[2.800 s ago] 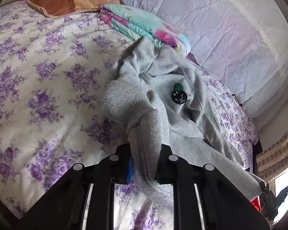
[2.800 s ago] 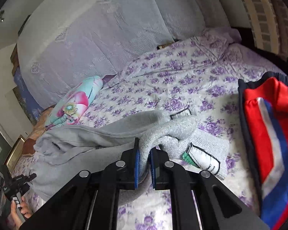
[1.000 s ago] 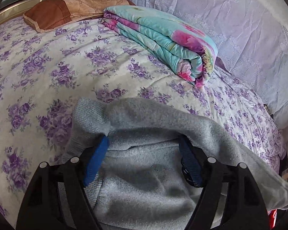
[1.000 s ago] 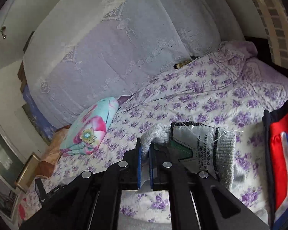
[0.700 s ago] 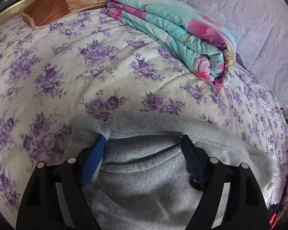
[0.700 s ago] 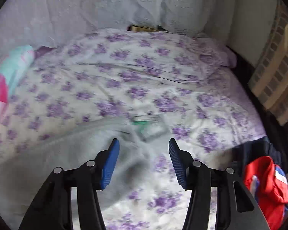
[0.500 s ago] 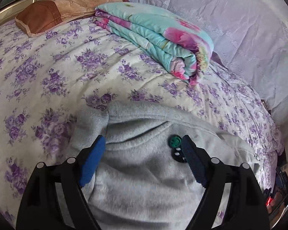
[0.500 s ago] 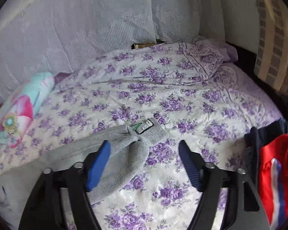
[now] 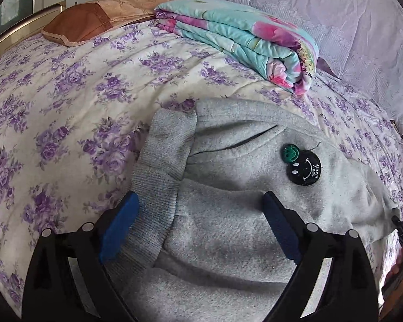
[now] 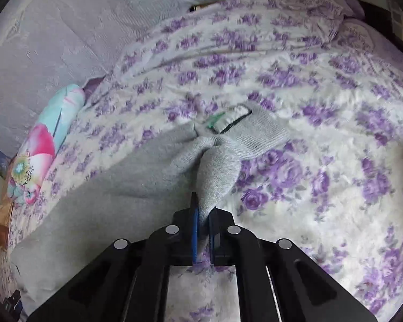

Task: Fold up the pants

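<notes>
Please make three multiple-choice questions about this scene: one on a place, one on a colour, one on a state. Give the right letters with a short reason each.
1. Where does the folded blanket lie?
A. on the bed, beyond the pants
B. on top of the pants
C. on the floor

2. What colour are the flowers on the bedsheet?
A. red
B. purple
C. yellow

3. What state is the right hand-held gripper in?
A. open above the sheet
B. shut on nothing
C. shut on the pants

Answers:
1. A: the blanket rests on the sheet, past the grey pants, apart from them.
2. B: purple blooms on a white ground.
3. C: grey cloth runs between its closed pads, while the left hand-held gripper stands open over the waistband end.
</notes>
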Motion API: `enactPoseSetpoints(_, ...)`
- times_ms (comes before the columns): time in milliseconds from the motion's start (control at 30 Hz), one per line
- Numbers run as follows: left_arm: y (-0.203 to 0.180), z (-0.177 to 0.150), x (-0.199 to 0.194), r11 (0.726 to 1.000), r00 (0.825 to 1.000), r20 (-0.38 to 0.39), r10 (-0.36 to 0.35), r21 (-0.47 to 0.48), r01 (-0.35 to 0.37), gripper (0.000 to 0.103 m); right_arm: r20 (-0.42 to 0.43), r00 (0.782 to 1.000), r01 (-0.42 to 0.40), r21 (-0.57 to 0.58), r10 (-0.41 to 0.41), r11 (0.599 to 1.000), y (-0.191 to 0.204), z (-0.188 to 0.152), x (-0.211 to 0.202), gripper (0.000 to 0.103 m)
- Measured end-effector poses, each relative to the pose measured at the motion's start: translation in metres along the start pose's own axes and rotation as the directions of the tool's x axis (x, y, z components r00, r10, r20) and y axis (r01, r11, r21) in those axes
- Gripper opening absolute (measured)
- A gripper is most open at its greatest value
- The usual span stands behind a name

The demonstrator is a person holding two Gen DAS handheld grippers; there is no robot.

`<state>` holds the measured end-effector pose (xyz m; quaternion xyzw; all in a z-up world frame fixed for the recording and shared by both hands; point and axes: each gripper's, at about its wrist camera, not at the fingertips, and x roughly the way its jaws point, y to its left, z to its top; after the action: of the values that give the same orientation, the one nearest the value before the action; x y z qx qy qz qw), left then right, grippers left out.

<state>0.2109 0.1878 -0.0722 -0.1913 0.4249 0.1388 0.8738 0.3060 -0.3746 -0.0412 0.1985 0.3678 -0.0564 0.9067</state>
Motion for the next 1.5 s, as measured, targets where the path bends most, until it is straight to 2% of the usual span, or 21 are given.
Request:
enactPoseSetpoints(133,-0.002,0.0,-0.002,1.0,1.0,0.006,0.006,0.021,-0.006,0.09,0.07,0.997,0.014,-0.057,-0.01,0.998,0.008,0.002,-0.081,0.007)
enactPoseSetpoints(233,-0.003,-0.001,0.001,1.0,1.0,0.002,0.004,0.028,-0.004,0.091,0.035,0.994,0.106,-0.074,-0.103,0.992,-0.001,-0.004,-0.085,0.01)
enactPoseSetpoints(300,-0.006,0.0,0.003,0.999,1.0,-0.009,0.012,0.042,-0.012,0.091,-0.079,0.968,0.224,-0.144,-0.237,0.964,-0.013,-0.018,-0.04,0.049)
enactPoseSetpoints(333,-0.006,-0.001,0.001,0.999,1.0,-0.015,0.01,0.043,-0.009,0.091,-0.15,0.942,0.268,-0.202,-0.301,0.942,-0.022,-0.028,-0.016,0.07)
enactPoseSetpoints(367,-0.003,-0.002,-0.004,0.999,1.0,-0.026,-0.002,0.039,0.003,0.091,-0.199,0.915,0.311,-0.202,-0.35,0.929,-0.035,-0.036,-0.006,0.056)
enactPoseSetpoints(433,0.009,-0.007,-0.029,0.998,0.999,-0.012,-0.045,0.038,0.045,0.091,-0.144,0.962,0.223,-0.072,-0.231,0.972,-0.055,-0.043,-0.041,0.055)
enactPoseSetpoints(500,0.029,-0.016,-0.061,0.998,0.999,0.032,-0.028,0.054,0.026,0.091,-0.032,0.989,0.145,-0.03,-0.146,0.989,-0.061,-0.054,-0.095,0.059)
enactPoseSetpoints(567,0.06,-0.033,-0.09,0.999,0.999,0.038,-0.03,0.025,0.029,0.091,0.053,0.996,0.079,-0.05,-0.076,0.996,-0.066,-0.074,-0.153,0.082)
enactPoseSetpoints(633,0.082,-0.053,-0.115,0.999,0.998,0.037,-0.053,0.008,0.052,0.091,0.129,0.992,0.012,-0.063,-0.003,0.998,-0.073,-0.102,-0.205,0.094)
enactPoseSetpoints(733,0.082,-0.089,-0.139,0.996,0.998,0.031,-0.047,0.078,0.045,0.092,0.169,0.986,0.006,-0.105,0.012,0.994,-0.085,-0.151,-0.259,0.099)
enactPoseSetpoints(800,0.073,-0.11,-0.14,0.994,0.999,0.034,-0.011,0.106,0.007,0.098,0.172,0.983,0.084,-0.122,-0.063,0.989,-0.093,-0.183,-0.277,0.099)
enactPoseSetpoints(867,0.065,-0.124,-0.121,0.994,1.0,-0.016,-0.009,0.111,0.01,0.098,0.161,0.98,0.132,-0.092,-0.116,0.987,-0.107,-0.212,-0.286,0.099)
enactPoseSetpoints(933,0.058,-0.132,-0.093,0.996,0.996,-0.081,-0.026,0.084,0.033,0.098,0.1,0.991,0.095,-0.032,-0.091,0.995,-0.123,-0.23,-0.282,0.099)
enactPoseSetpoints(1033,0.049,-0.126,-0.076,0.999,0.999,-0.026,0.02,0.046,-0.018,0.098,0.013,0.999,0.032,0.064,-0.033,0.997,-0.136,-0.245,-0.269,0.099)
enactPoseSetpoints(1133,0.047,-0.115,-0.071,0.999,0.999,-0.037,-0.022,-0.043,0.021,0.096,-0.032,0.999,-0.028,0.099,0.031,0.995,-0.132,-0.25,-0.258,0.099)
enactPoseSetpoints(1200,0.046,-0.114,-0.076,0.998,0.999,-0.03,-0.043,-0.039,0.042,0.054,-0.037,0.998,-0.052,0.097,0.056,0.994,-0.123,-0.249,-0.253,0.099)
enactPoseSetpoints(1300,0.056,-0.118,-0.085,0.995,0.996,-0.006,-0.085,-0.053,0.084,0.036,-0.037,0.998,-0.038,0.088,0.041,0.995,-0.117,-0.241,-0.237,0.097)
enactPoseSetpoints(1333,0.06,-0.119,-0.085,0.994,0.996,-0.009,-0.091,-0.06,0.091,0.035,-0.041,0.999,-0.018,0.082,0.022,0.996,-0.116,-0.239,-0.229,0.076)
enactPoseSetpoints(1367,0.063,-0.121,-0.088,0.993,0.996,-0.004,-0.095,-0.065,0.094,0.033,-0.065,0.998,-0.015,0.073,0.02,0.997,-0.116,-0.237,-0.221,0.013)
enactPoseSetpoints(1400,0.066,-0.124,-0.093,0.993,0.995,0.004,-0.096,-0.071,0.096,0.029,-0.086,0.995,-0.035,0.081,0.042,0.996,-0.115,-0.235,-0.219,0.011)
enactPoseSetpoints(1500,0.072,-0.127,-0.119,0.995,0.996,0.05,-0.075,-0.059,0.078,0.025,-0.032,0.999,-0.033,0.012,0.033,0.999,-0.104,-0.235,-0.243,0.011)
